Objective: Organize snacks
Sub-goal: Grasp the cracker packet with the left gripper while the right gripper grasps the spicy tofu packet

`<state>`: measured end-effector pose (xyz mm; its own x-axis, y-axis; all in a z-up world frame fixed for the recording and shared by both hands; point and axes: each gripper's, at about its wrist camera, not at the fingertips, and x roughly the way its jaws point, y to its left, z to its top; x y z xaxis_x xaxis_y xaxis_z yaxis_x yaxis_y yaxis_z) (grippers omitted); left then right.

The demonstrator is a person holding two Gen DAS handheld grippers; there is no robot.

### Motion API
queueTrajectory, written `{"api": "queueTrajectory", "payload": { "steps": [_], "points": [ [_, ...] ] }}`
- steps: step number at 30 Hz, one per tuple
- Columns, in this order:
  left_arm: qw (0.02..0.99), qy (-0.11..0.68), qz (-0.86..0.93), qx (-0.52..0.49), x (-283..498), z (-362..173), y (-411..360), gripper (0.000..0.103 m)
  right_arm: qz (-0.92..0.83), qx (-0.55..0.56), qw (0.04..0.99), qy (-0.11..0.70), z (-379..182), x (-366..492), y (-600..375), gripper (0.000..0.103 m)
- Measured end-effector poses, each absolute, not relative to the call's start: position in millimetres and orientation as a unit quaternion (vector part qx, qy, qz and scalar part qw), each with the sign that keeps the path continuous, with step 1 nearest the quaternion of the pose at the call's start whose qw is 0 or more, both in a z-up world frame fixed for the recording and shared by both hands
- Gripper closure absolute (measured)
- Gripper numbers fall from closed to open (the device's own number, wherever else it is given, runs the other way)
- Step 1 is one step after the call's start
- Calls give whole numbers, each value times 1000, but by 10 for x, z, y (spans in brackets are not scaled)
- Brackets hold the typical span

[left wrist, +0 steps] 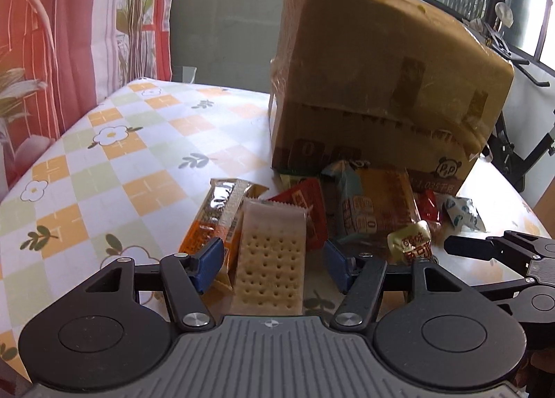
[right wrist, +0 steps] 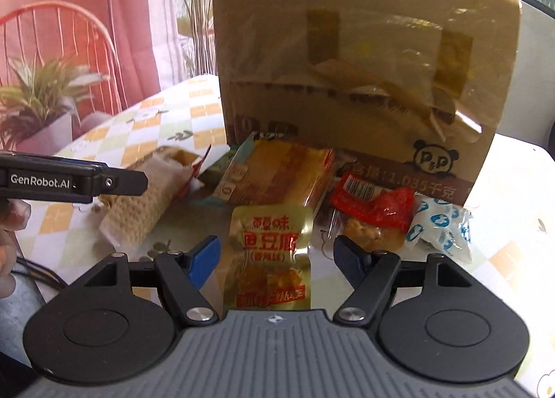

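A pile of snack packets lies in front of a tall cardboard box (left wrist: pixel 381 86), which also shows in the right wrist view (right wrist: pixel 357 61). My left gripper (left wrist: pixel 272 261) is open, its jaws on either side of a clear cracker pack (left wrist: pixel 269 266) lying on the table. An orange bar packet (left wrist: pixel 215 221) lies left of it. My right gripper (right wrist: pixel 277 257) is open around a gold fish-tofu packet (right wrist: pixel 270 252); the same packet shows in the left wrist view (left wrist: pixel 411 242). The cracker pack (right wrist: pixel 142 204) lies to the left in the right wrist view.
A big orange biscuit pack (right wrist: pixel 277 172), a red packet (right wrist: pixel 374 204) and a white-blue candy packet (right wrist: pixel 440 224) lie by the box. The checked tablecloth (left wrist: pixel 114 162) stretches left. The left gripper's body (right wrist: pixel 69 183) reaches in from the left; the right gripper's body (left wrist: pixel 503 252) shows at right.
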<state>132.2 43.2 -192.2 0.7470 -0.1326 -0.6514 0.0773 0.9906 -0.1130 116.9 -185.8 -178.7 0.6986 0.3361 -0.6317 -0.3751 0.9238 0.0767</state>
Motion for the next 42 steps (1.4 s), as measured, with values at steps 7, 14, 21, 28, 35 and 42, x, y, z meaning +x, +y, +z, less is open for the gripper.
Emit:
{"api": "queueTrajectory", "payload": {
  "steps": [7, 14, 21, 28, 35, 42],
  "points": [
    [931, 358, -61, -38, 1318, -1976, 407, 37, 201, -21, 914, 350, -1895, 1178, -1881, 36],
    [928, 364, -67, -37, 1328, -2017, 392, 43, 216, -9, 914, 344, -1914, 1170, -1928, 48],
    [923, 379, -58, -36, 1385, -2104, 406, 43, 213, 11, 916, 340, -1891, 1164, -2003, 62],
    [917, 395, -51, -13, 1517, -2211, 362, 43, 210, 13, 914, 345, -1906, 1185, -2012, 61],
    [921, 384, -58, -20, 1440, -2200, 368, 54, 208, 7, 913, 351, -1935, 1201, -2012, 57],
    [927, 370, -66, -22, 1376, -2155, 349, 54, 204, -16, 915, 347, -1989, 1226, -1947, 47]
  ]
}}
